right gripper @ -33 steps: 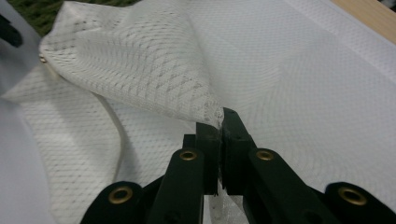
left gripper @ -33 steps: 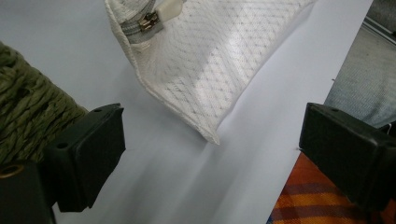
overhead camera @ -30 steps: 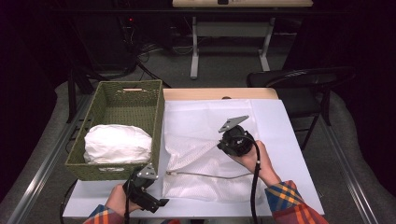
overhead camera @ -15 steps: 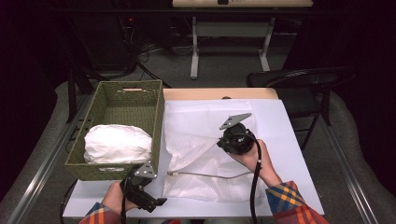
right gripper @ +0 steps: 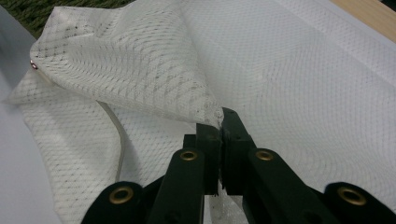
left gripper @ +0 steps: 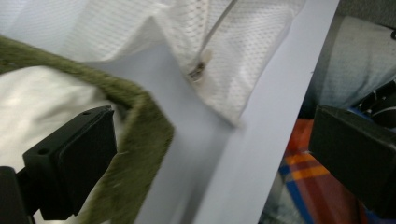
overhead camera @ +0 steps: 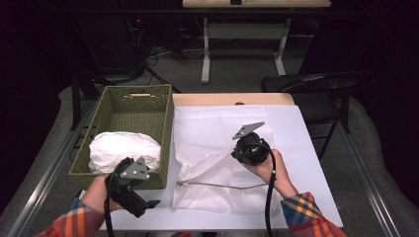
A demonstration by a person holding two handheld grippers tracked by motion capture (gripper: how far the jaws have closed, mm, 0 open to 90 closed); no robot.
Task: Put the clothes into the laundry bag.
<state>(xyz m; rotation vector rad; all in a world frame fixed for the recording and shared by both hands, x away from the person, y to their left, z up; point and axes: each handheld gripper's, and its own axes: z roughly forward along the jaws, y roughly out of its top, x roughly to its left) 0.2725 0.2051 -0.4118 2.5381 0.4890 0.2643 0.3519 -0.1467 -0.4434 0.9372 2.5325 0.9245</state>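
A white mesh bag point(overhead camera: 212, 163) lies spread on the white table point(overhead camera: 306, 163), with a thin cord point(overhead camera: 222, 185) across its near part. My right gripper point(overhead camera: 235, 154) sits over the bag's middle. Seen in the right gripper view, that gripper point(right gripper: 219, 122) is shut on a raised fold of the mesh bag point(right gripper: 140, 70). My left gripper point(overhead camera: 148, 197) hovers at the table's front left, by the near corner of the green woven basket point(overhead camera: 165, 123). Its jaws stand wide open in the left gripper view point(left gripper: 215, 149), with the basket rim point(left gripper: 144, 121) and the bag's zipper pull point(left gripper: 198, 70) ahead.
A bundled white cloth point(overhead camera: 123, 148) fills the near half of the basket. A dark chair point(overhead camera: 316, 84) stands beyond the table's right back corner. A bare wooden strip point(overhead camera: 222, 98) runs along the table's far edge. Plaid sleeves point(overhead camera: 306, 217) enter from below.
My left gripper has shifted a little left and up, closer to the basket's near corner. The right gripper has stayed almost still, holding the mesh.
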